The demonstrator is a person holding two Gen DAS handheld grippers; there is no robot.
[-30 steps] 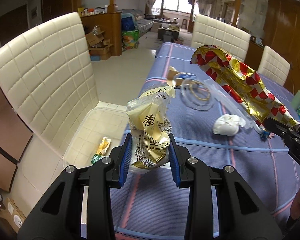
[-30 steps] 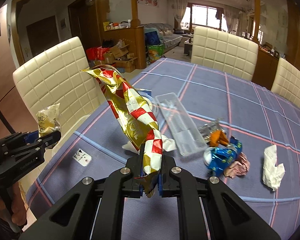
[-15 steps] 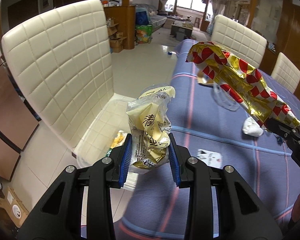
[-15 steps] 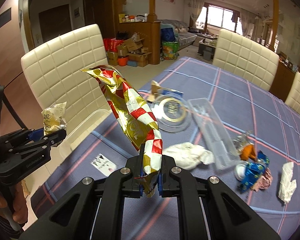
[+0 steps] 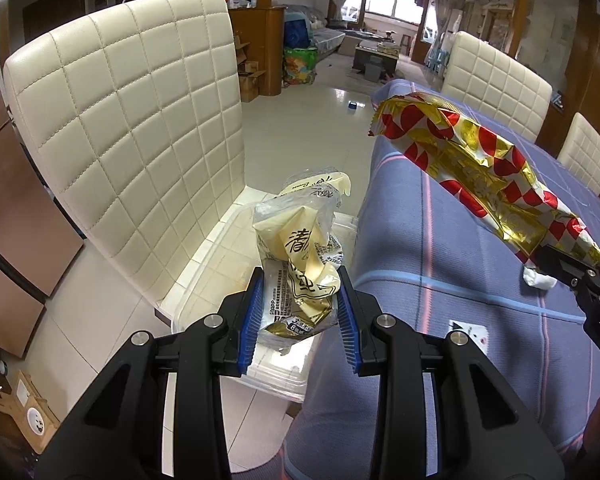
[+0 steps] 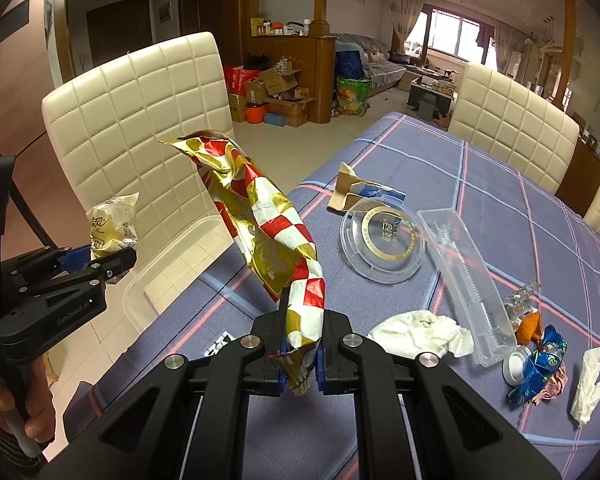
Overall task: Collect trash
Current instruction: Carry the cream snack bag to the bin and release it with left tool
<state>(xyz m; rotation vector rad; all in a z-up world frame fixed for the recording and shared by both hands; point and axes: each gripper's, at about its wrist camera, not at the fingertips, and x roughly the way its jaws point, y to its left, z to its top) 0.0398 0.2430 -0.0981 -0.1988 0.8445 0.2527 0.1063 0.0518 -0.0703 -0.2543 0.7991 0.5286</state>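
The left claw (image 5: 298, 312) is closed on a crumpled yellow snack wrapper (image 5: 300, 256), its blue pads pressing the wrapper from both sides. One second ago this wrapper hung over the edge of the worktop (image 5: 440, 240); now it hangs over the clear plastic bin (image 5: 198, 312) that stands on the seat of the cream chair (image 5: 132, 120), just beside the worktop. So the carry looks almost finished, and I judge that the next move is to open the claw and let the wrapper fall into the bin.

The right claw (image 6: 300, 354) is closed tightly on the lower end of a long red and gold foil bag (image 6: 268, 232), which stands up and leans toward the chair. It has also come nearer to the bin than before.

On the worktop more trash is waiting: a round clear lid (image 6: 382, 240), a long clear tray (image 6: 468, 280), a crumpled white tissue (image 6: 420, 332) and a blue wrapper (image 6: 540, 368).
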